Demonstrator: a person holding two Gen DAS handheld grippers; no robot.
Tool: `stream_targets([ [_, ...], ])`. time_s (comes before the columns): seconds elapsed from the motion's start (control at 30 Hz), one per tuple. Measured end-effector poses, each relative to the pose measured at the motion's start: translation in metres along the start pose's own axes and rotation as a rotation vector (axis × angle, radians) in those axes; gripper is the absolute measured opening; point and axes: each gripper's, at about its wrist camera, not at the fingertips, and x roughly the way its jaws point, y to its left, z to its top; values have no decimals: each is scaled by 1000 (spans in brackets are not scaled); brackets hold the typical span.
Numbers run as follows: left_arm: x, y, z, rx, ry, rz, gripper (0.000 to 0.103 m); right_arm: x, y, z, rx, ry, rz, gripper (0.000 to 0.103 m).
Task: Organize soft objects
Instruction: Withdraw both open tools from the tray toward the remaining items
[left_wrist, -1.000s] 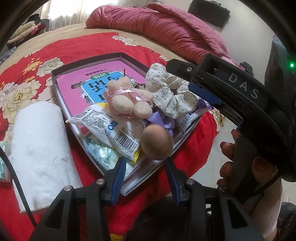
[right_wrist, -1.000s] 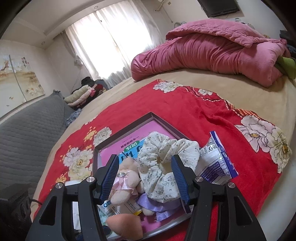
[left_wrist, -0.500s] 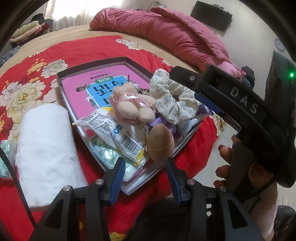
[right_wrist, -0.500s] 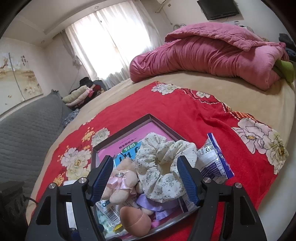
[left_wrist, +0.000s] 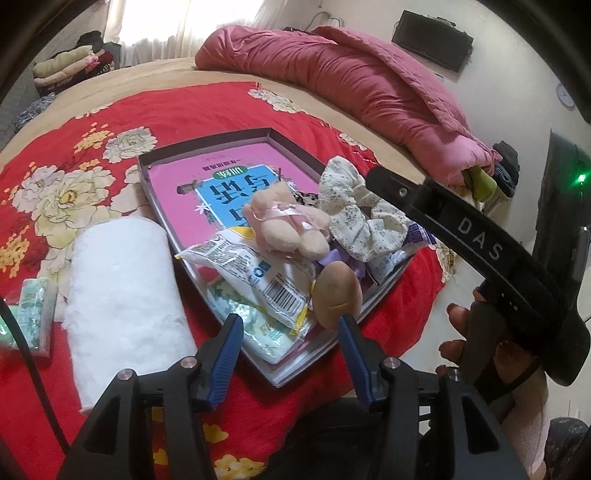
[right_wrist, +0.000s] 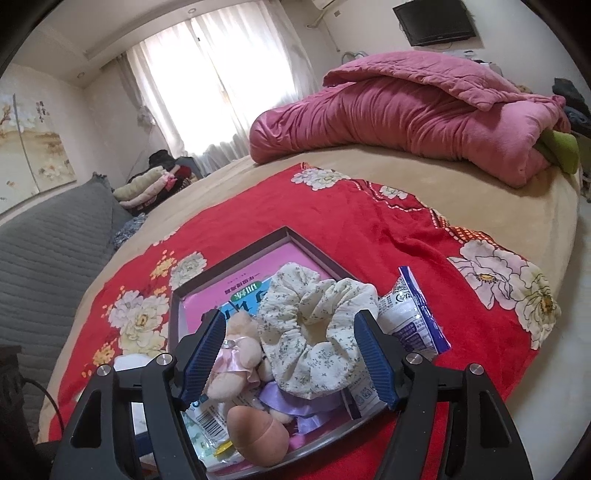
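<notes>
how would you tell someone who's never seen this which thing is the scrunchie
Find the shallow dark tray lying on the red floral blanket on the bed. Among the pile at its near end, the scrunchie is the ruffled ring of cream cloth with tiny flowers, right of the pink plush toy. Nothing else there is a ring with a hole through its middle.

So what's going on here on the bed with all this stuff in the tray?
A person holds a gripper in each hand over a shallow tray piled with soft items. The right gripper is open, framing the floral scrunchie without gripping it. The left gripper is open too, near the tan egg-shaped sponge. A plush bear and snack packets lie in the tray; a white roll sits beside it.
</notes>
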Motion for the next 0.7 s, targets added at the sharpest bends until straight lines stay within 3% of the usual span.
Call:
stream_targets([
  [0.7, -49, 14, -10, -20, -66, 62, 54, -33, 6, -6, -54, -40, -136, 73],
])
